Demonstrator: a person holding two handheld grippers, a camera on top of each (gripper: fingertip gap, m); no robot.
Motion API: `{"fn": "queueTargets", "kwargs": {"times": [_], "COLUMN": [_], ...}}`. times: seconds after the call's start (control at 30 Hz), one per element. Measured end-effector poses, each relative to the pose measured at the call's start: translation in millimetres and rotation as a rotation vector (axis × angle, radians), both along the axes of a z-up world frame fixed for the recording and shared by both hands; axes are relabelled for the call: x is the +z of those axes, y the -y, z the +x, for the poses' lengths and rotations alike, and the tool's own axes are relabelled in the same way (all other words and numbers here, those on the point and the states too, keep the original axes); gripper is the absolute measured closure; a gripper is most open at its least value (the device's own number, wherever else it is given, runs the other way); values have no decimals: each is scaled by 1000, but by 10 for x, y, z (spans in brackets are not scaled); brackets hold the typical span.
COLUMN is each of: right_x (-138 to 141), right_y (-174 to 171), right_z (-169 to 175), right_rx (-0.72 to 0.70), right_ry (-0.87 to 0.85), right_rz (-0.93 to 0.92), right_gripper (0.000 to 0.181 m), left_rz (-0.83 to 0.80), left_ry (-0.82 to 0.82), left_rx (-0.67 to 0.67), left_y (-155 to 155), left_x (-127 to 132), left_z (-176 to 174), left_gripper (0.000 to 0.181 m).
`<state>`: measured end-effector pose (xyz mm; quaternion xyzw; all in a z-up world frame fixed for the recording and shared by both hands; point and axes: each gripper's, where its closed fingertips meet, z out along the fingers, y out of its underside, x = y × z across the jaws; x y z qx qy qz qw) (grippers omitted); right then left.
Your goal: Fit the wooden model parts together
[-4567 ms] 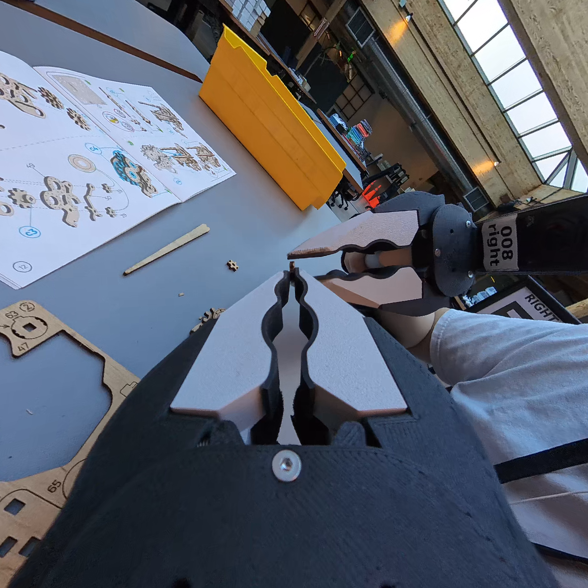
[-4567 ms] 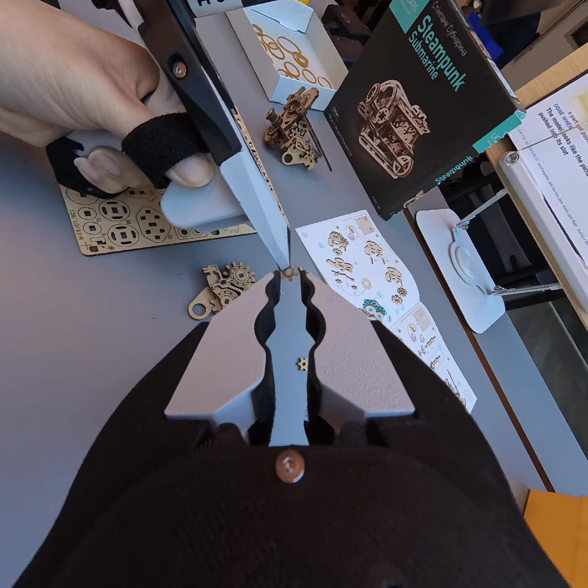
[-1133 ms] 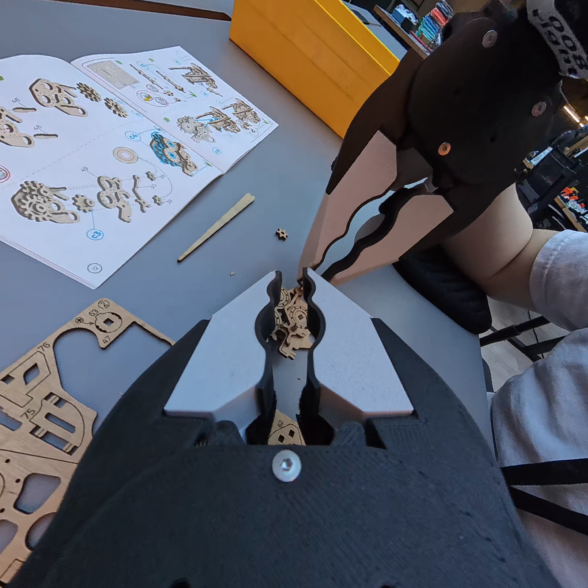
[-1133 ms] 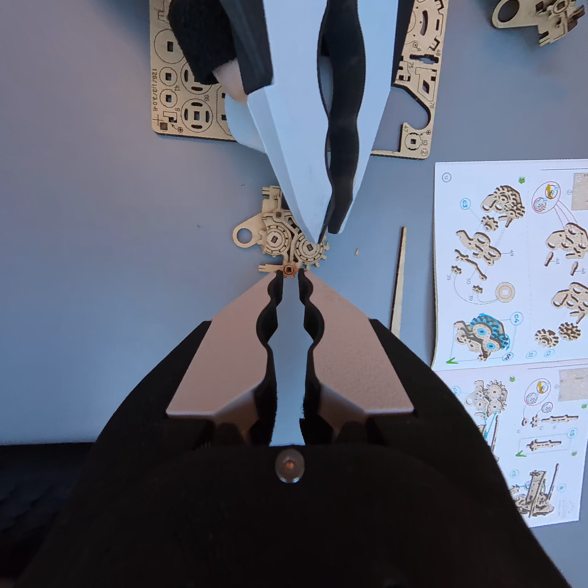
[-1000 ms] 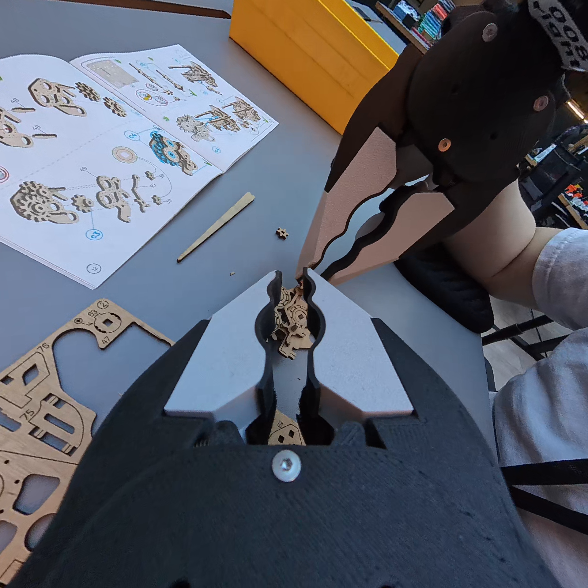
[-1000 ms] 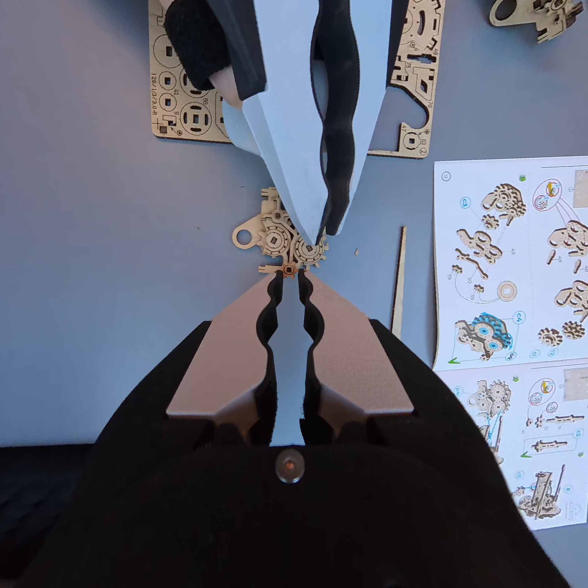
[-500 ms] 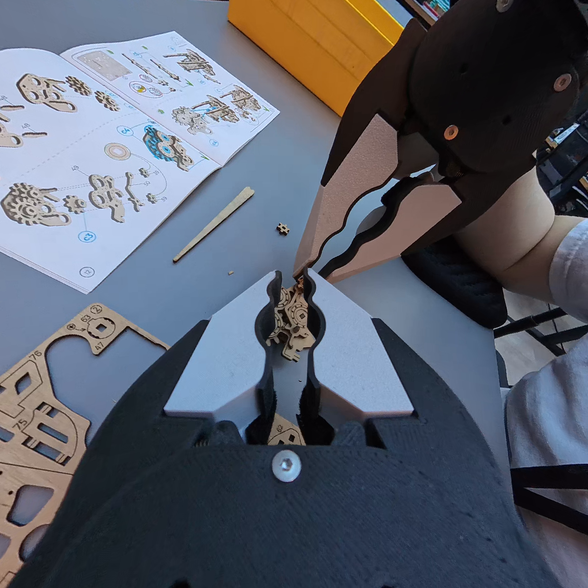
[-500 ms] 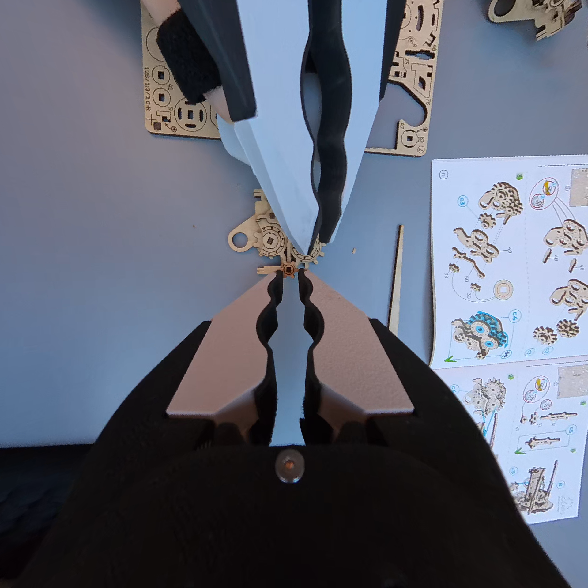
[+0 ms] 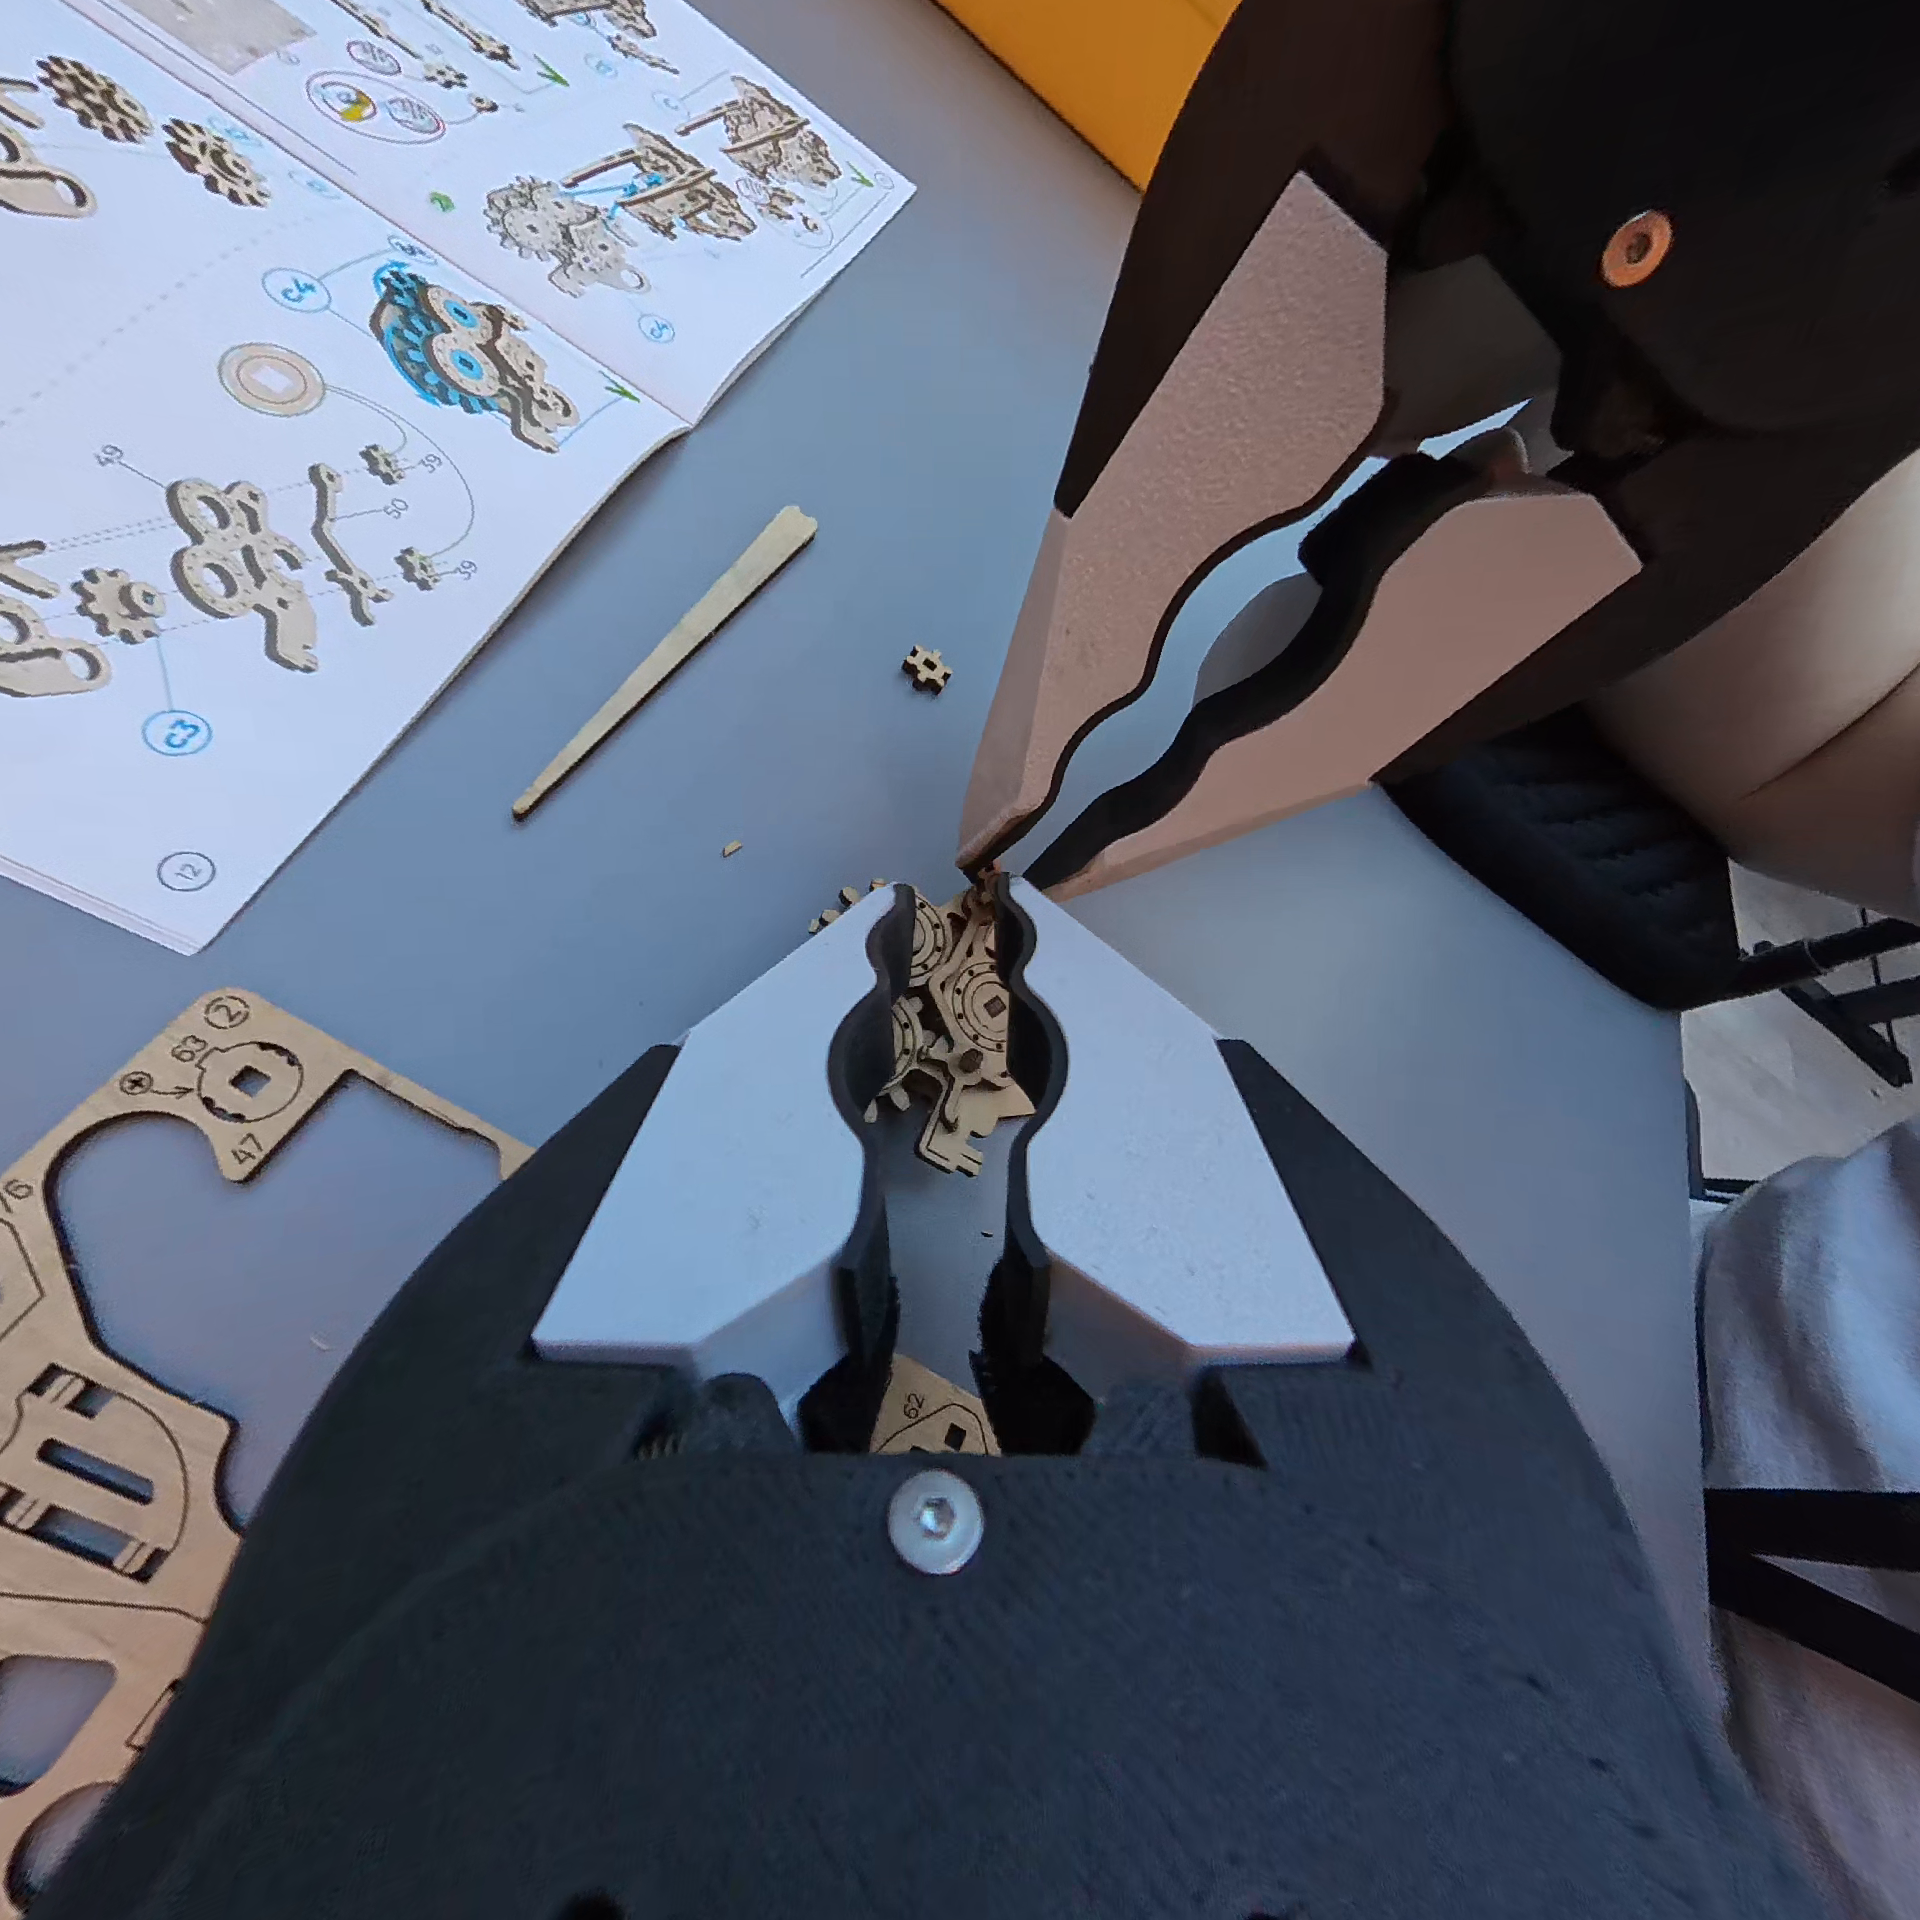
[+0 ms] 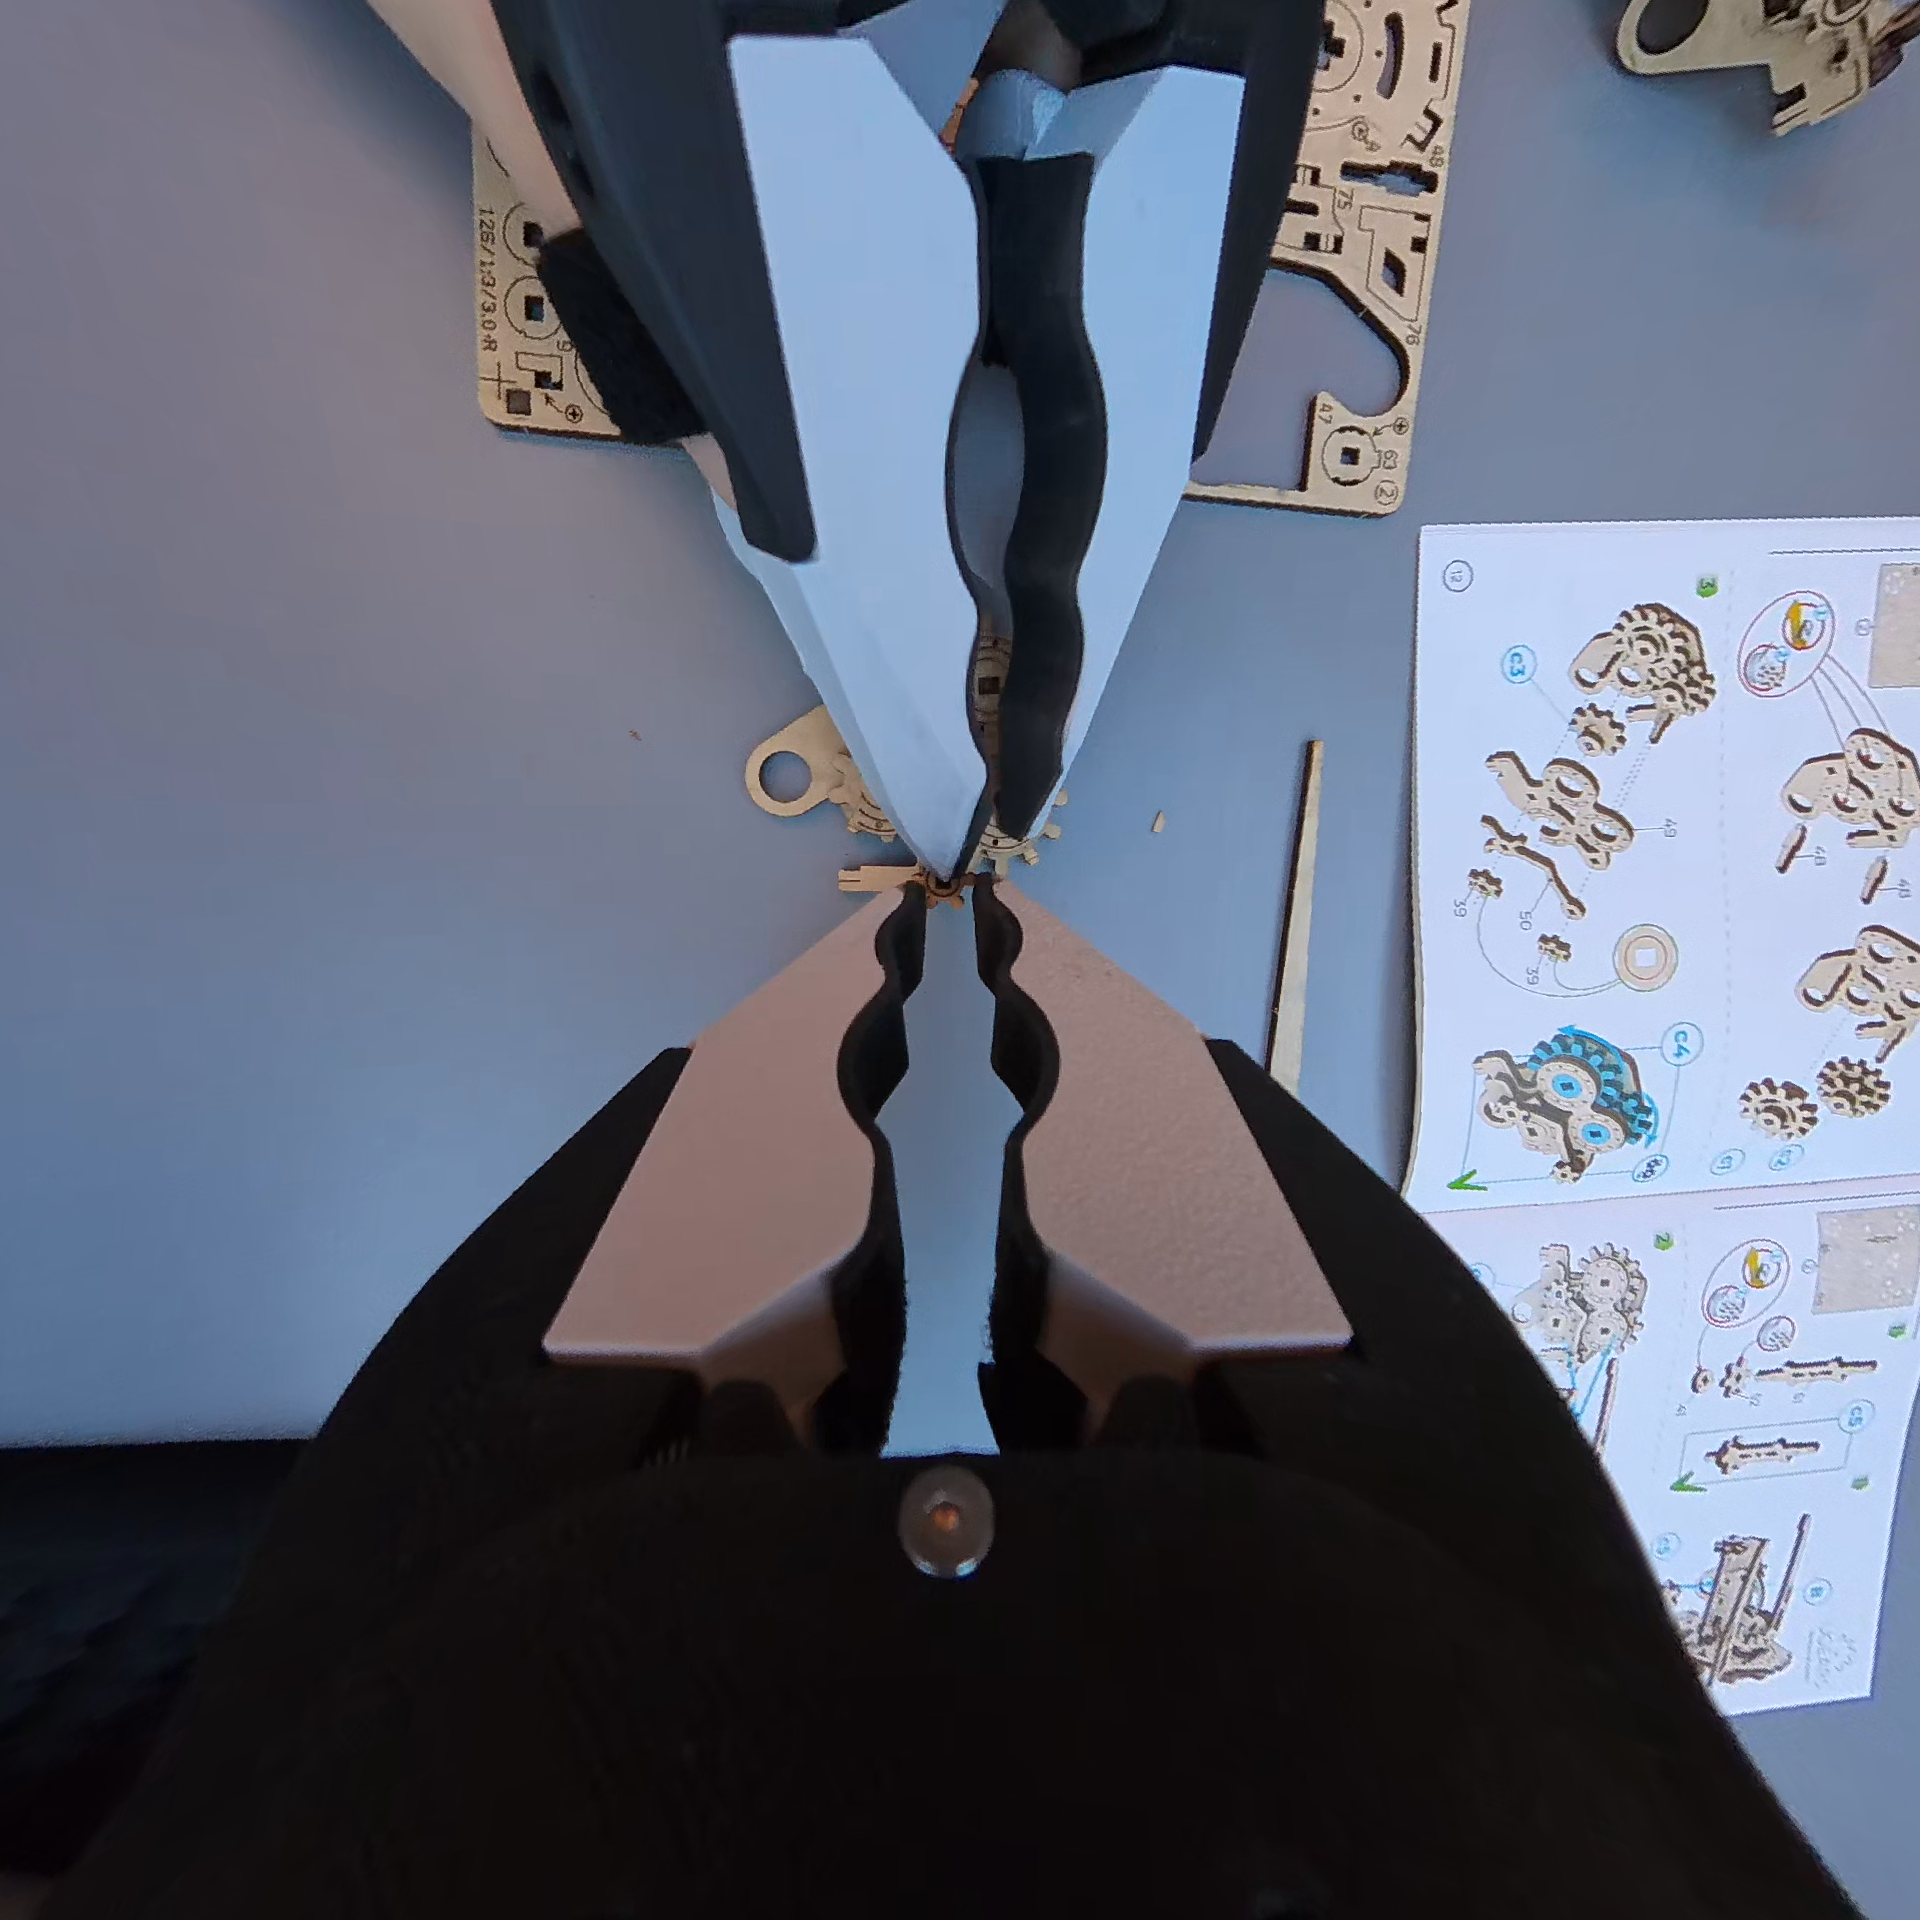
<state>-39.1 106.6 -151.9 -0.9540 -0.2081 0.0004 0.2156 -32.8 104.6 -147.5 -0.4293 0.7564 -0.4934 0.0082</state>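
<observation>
A wooden gear assembly (image 9: pixel 966 1029) lies flat on the grey table; its ring end (image 10: pixel 784 774) sticks out to the left. My left gripper (image 9: pixel 951 896) comes down on it from above, jaws narrow, tips pinching the assembly's top. It also shows in the right wrist view (image 10: pixel 977 847), where it hides most of the assembly. My right gripper (image 10: pixel 945 904) is shut on a small dark-centred gear (image 10: pixel 943 886) and holds it against the assembly's near edge, tip to tip with the left gripper. It shows in the left wrist view (image 9: pixel 1003 868).
An open instruction booklet (image 10: pixel 1662 935) lies to the right, a tapered wooden stick (image 10: pixel 1294 914) beside it. A tiny cross-shaped piece (image 9: pixel 927 668) lies loose. A punched part sheet (image 10: pixel 1351 312) lies behind the left gripper. Another sub-assembly (image 10: pixel 1766 52) and a yellow bin (image 9: pixel 1070 83) are farther off. The grippers are tip to tip, or close to it.
Both grippers came down from mid-air to the assembly on the table. In the last second the left gripper slid further over the assembly and both tips closed in on it.
</observation>
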Motion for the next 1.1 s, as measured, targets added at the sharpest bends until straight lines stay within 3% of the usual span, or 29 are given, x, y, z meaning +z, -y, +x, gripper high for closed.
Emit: {"fn": "queueTargets", "kwargs": {"times": [0.2, 0.57, 1.1], "right_x": [1, -2, 83], "right_y": [-1, 18, -11], "right_z": [0, 20, -5], "right_rx": [3, 10, 42], "right_ry": [4, 7, -5], "right_rz": [-1, -11, 73], "right_gripper": [173, 173, 172], "left_rz": [-37, -130, -156], "left_ry": [-35, -164, -211], "left_rx": [-11, -14, -33], "left_y": [37, 62, 45], "left_x": [10, 6, 0], "left_z": [-33, 4, -19], "left_gripper": [180, 181, 181]}}
